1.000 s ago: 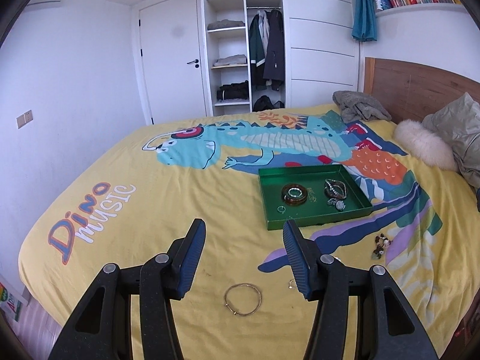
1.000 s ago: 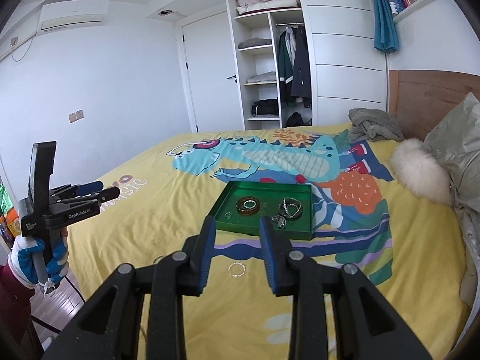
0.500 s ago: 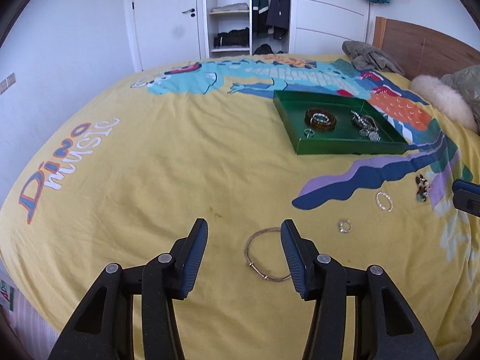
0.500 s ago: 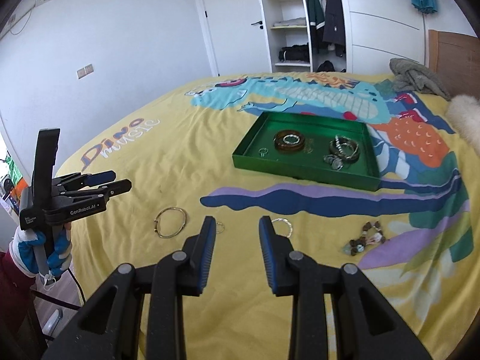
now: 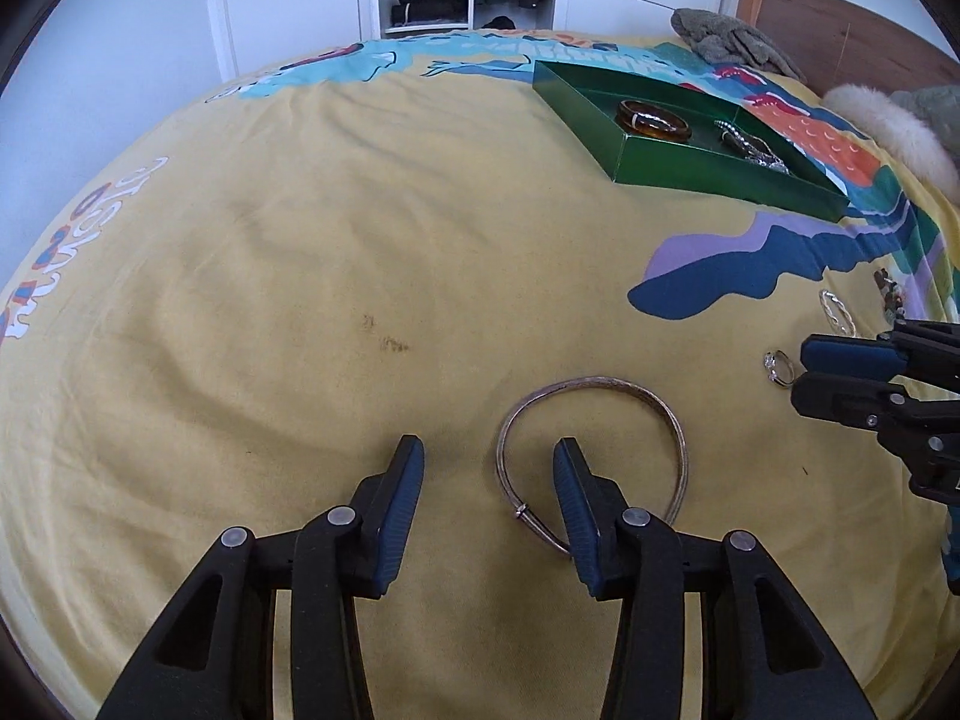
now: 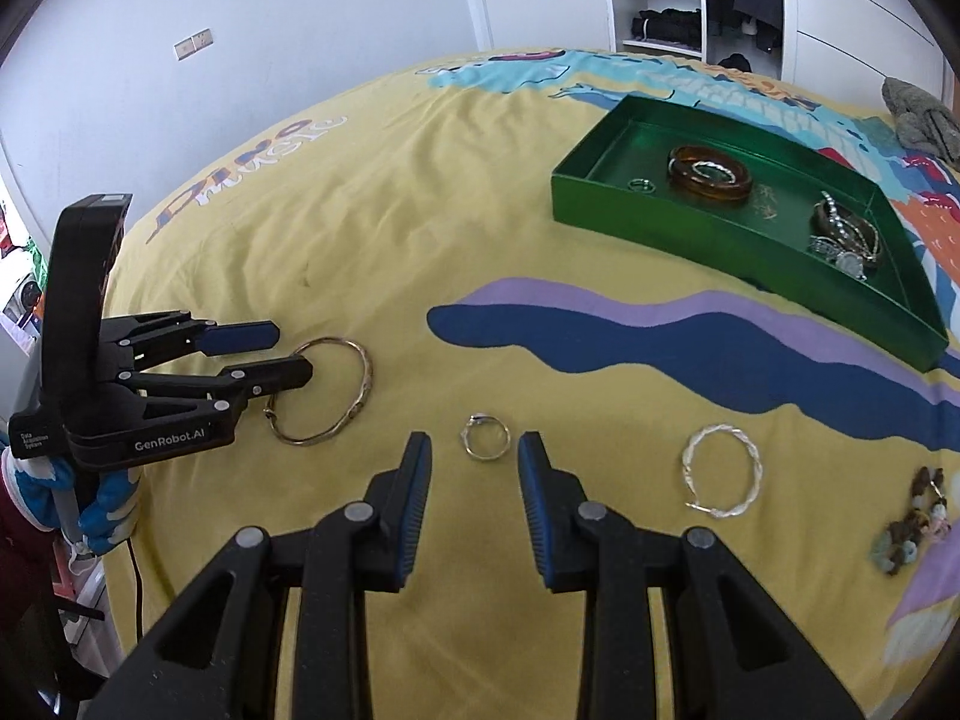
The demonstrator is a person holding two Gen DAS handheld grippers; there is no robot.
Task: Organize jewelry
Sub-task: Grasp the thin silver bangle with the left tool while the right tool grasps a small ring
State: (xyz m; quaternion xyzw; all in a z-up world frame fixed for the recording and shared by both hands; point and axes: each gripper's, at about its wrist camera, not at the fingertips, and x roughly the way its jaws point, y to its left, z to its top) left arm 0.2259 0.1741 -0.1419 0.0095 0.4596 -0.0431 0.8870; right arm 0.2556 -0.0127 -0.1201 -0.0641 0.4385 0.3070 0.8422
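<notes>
While straddling the near-left arc of the bangle: left gripper (image 5: pixel 487 461), jaws apart with nothing pinched, just been closing, one blue pad inside the loop and one outside it.
Bangle: thin silver bangle (image 5: pixel 591 387), flat on the yellow bedspread (image 5: pixel 300 300), lower centre of the left wrist frame; same bangle (image 6: pixel 360 360) at left centre of the right wrist frame, with the left gripper (image 6: pixel 288 354) tipped onto its left edge.
Bangle wire at the bite: runs roughly along the left gripper's pointing line, so pads meet it crosswise from either side; clasp just in front of the inner pad.
Right gripper: right gripper (image 6: pixel 474 450) parted a little, empty, hanging over the small ring (image 6: pixel 485 435); same ring (image 5: pixel 778 367) at the right edge of the left wrist frame, next to the right gripper's (image 5: pixel 804 369) tips.
Ring from the tool: just beyond the tips, centred in the gap, lying flat.
Nearer hand: left for the bangle, right for the ring; twisted silver bracelet (image 6: pixel 723 471) and beaded piece (image 6: pixel 912 519) further lower right, closer to the right hand.
Destination: green tray (image 6: pixel 690 228), upper right in both frames, well apart from both tools, already holding an amber bangle (image 6: pixel 711 174) and a heap of chains.
Judged next: close on each, lift, carry up-right to the tray.
</notes>
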